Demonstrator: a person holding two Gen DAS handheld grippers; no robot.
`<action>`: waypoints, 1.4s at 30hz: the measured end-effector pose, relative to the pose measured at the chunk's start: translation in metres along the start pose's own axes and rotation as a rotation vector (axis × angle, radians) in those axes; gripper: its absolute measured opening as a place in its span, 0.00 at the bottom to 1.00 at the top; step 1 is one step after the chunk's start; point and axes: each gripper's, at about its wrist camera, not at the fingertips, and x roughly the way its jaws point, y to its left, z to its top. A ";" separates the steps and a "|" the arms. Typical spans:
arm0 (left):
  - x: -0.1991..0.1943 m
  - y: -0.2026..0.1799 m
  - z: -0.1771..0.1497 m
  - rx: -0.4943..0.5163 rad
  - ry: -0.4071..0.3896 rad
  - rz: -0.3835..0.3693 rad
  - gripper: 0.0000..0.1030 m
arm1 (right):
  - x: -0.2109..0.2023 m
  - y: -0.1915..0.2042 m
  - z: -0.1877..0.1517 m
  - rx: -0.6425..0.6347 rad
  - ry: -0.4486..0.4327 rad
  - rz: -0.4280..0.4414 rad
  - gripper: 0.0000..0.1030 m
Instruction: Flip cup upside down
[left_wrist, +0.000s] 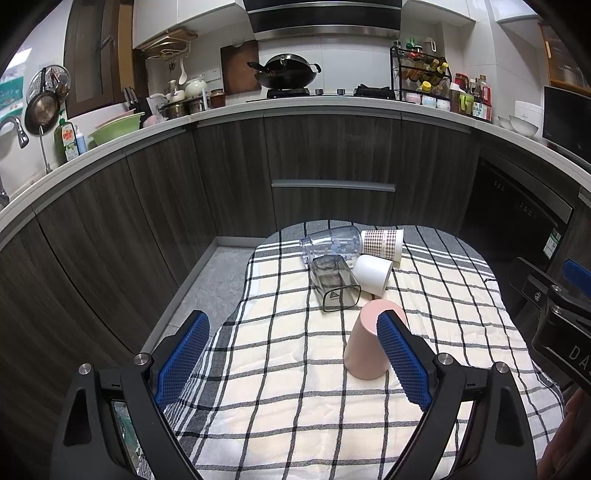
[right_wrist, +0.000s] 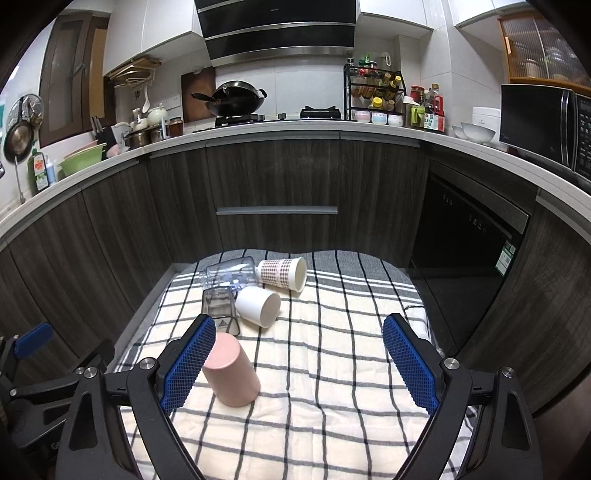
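A pink cup (left_wrist: 364, 343) stands upside down on the checked cloth (left_wrist: 295, 369); it also shows in the right wrist view (right_wrist: 231, 373). Behind it lie four cups on their sides: a grey square clear cup (left_wrist: 334, 282), a white cup (left_wrist: 373, 273), a clear bottle-like cup (left_wrist: 330, 243) and a patterned paper cup (left_wrist: 384, 242). My left gripper (left_wrist: 291, 363) is open and empty, its right finger just in front of the pink cup. My right gripper (right_wrist: 299, 363) is open and empty, with the pink cup beside its left finger.
The cloth covers a small table (right_wrist: 369, 295) in front of dark kitchen cabinets (right_wrist: 277, 177). The floor (left_wrist: 218, 273) drops away at the table's left. A dark oven front (right_wrist: 469, 251) stands to the right. The other gripper shows at the right edge of the left wrist view (left_wrist: 554, 314).
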 end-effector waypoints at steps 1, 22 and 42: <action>0.000 0.000 0.000 -0.001 0.000 -0.001 0.90 | -0.001 0.000 0.000 0.000 0.000 0.000 0.89; -0.002 0.001 0.000 0.002 0.004 -0.002 0.91 | -0.001 0.000 0.001 0.003 -0.002 0.000 0.89; 0.003 0.000 -0.004 -0.004 0.026 -0.003 0.96 | -0.001 0.000 -0.001 0.010 0.001 0.001 0.89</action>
